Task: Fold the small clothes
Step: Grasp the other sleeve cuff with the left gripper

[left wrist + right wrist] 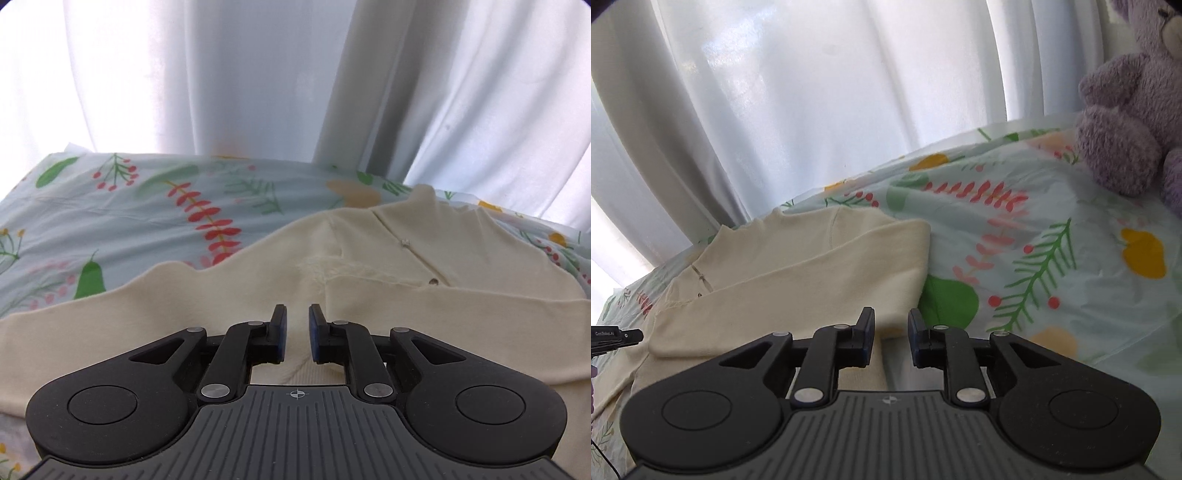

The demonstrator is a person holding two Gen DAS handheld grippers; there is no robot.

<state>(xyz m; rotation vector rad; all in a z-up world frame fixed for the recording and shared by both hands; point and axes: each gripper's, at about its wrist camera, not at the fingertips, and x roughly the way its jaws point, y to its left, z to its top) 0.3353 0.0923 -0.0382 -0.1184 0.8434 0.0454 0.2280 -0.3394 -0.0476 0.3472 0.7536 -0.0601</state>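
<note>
A: Left gripper [297,334] hangs over the cream top [406,332], which lies on the floral sheet [110,221]; jaws apart, nothing pinched.

B: Right gripper [891,338] is spread too, at the folded edge. Pinch one layer only and the fold could slip open.

A: Only the right view shows the purple plush [1126,122].

Prob. home bedroom: floral bedsheet [1052,258], sheer curtains [775,110], plush toy [1126,122].
</note>
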